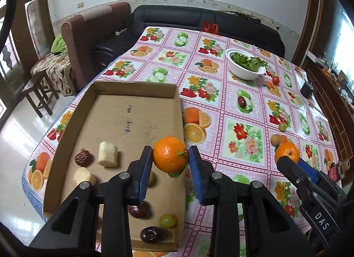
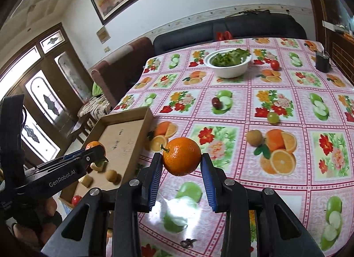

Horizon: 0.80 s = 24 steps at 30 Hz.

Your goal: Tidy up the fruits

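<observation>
Left wrist view
- Left tongs point(image 1: 170, 154): clenched on a round orange mandarin with a short green stem point(image 1: 170, 154); the blue ribbed pads press its two sides.
- Mandarin's place: held in the air over the right wall of the shallow brown cardboard tray point(image 1: 115, 87).
- Tray contents: two pale peeled banana chunks point(image 1: 107, 154), a wrinkled dark red date point(image 1: 82, 158), a green grape point(image 1: 168, 220), a dark red grape point(image 1: 138, 211) and a dark round fruit point(image 1: 151, 234) near the front wall.
- Right tongs point(image 1: 287, 156): at the right edge, gripping a second orange mandarin point(image 1: 287, 152) above the table point(image 1: 221, 35) with its fruit-and-flower printed pink cloth.
- Loose on the table: a small tan round fruit point(image 1: 276, 139) just behind that mandarin, a green grape point(image 1: 282, 126), a dark red date point(image 1: 242, 102), a red cherry tomato point(image 1: 275, 80).
- Far end: white bowl of green leaves point(image 1: 244, 73).

Right wrist view
- Right tongs point(image 2: 181, 157): clenched on the second mandarin point(image 2: 181, 156), stem to the left, held above the cloth right of the tray point(image 2: 124, 146).
- Left tongs point(image 2: 97, 149): at the left, over the tray, holding the first mandarin point(image 2: 94, 145), partly hidden by a black finger.
- Also in the tray: a red cherry tomato point(image 2: 76, 200) at the near corner.
- Table point(image 2: 243, 42): tan fruit point(image 2: 254, 138), green grape point(image 2: 272, 117), date point(image 2: 215, 102), tomato point(image 2: 275, 64), bowl point(image 2: 230, 70).
</observation>
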Each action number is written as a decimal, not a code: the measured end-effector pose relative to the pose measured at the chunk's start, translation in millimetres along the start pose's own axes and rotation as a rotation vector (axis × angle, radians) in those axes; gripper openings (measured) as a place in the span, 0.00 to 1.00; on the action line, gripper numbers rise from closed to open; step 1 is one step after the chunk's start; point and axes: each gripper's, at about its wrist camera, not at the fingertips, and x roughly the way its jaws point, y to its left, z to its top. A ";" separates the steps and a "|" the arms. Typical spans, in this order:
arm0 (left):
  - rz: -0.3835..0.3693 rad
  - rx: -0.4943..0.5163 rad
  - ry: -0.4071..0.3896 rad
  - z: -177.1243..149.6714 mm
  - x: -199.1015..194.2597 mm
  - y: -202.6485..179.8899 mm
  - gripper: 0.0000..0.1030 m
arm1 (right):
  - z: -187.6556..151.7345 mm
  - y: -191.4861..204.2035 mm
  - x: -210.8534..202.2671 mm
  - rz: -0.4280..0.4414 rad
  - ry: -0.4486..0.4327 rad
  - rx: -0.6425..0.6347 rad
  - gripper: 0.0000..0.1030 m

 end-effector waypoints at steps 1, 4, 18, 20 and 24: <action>0.004 -0.003 0.000 -0.1 0.0 2.7 0.30 | -0.1 1.8 1.0 0.003 0.002 -0.002 0.35; 0.014 -0.013 -0.001 -0.2 -0.4 11.7 0.30 | -1.2 8.8 3.8 0.013 0.009 -0.013 0.35; 0.032 -0.043 0.001 -0.3 -1.3 37.7 0.30 | -3.4 36.0 16.2 0.044 0.037 -0.061 0.35; 0.033 -0.045 0.002 -0.5 -1.3 39.8 0.30 | -3.6 40.1 18.1 0.048 0.040 -0.067 0.35; 0.034 -0.048 0.002 -1.1 -1.7 43.3 0.30 | -3.7 45.3 21.1 0.053 0.044 -0.076 0.35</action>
